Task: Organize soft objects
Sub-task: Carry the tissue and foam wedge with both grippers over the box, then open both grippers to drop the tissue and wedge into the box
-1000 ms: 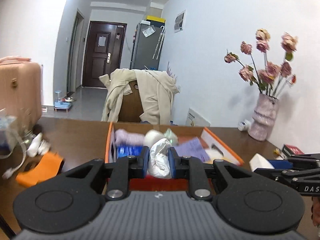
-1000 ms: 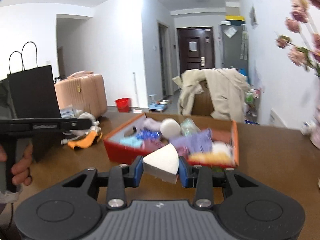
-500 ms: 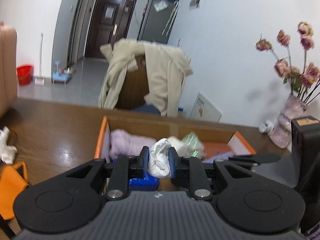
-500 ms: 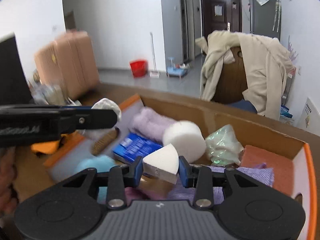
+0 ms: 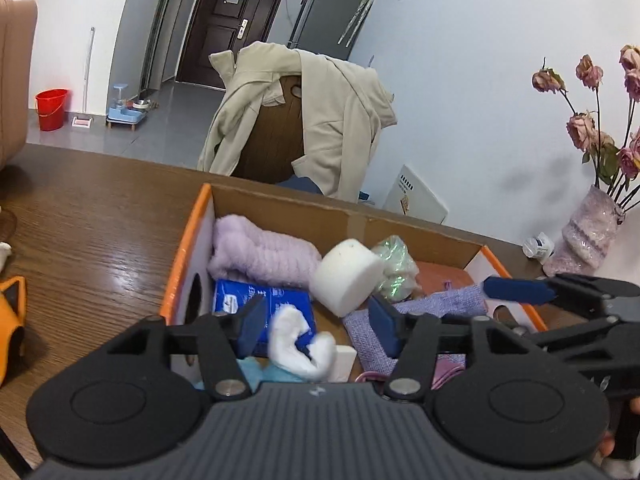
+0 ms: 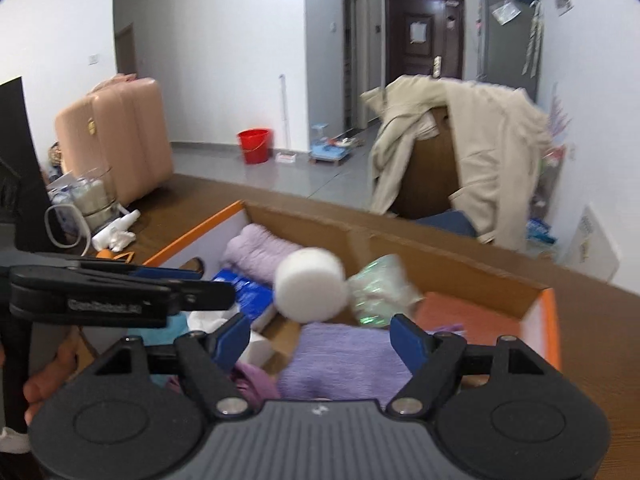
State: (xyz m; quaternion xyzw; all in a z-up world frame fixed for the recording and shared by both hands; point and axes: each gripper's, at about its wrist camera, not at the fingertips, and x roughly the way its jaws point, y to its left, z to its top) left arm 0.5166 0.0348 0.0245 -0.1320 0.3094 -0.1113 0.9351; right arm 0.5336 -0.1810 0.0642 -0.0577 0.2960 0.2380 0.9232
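An open cardboard box with orange rims [image 5: 188,252] [image 6: 552,320] holds soft items: a lilac fluffy roll [image 5: 260,252] [image 6: 260,248], a white foam cylinder [image 5: 346,276] [image 6: 310,284], a green crinkly bundle [image 5: 394,260] [image 6: 380,288], a blue packet [image 5: 260,300], a purple cloth [image 6: 344,360]. My left gripper [image 5: 318,322] is open above the box; a white cloth wad [image 5: 300,346] lies loose between its fingers. My right gripper [image 6: 322,338] is open and empty over the purple cloth. A white sponge wedge [image 6: 260,350] lies by its left finger.
The box stands on a brown wooden table [image 5: 100,232]. A chair draped with a beige coat [image 5: 304,120] stands behind it. A vase of dried flowers [image 5: 588,236] is at the right. An orange object [image 5: 12,312], plastic clutter [image 6: 88,204] and a pink suitcase [image 6: 116,136] are at the left.
Both grippers moved over the box and opened. The left let go of the white cloth wad; the right let go of the white sponge wedge, which now lies in the box.
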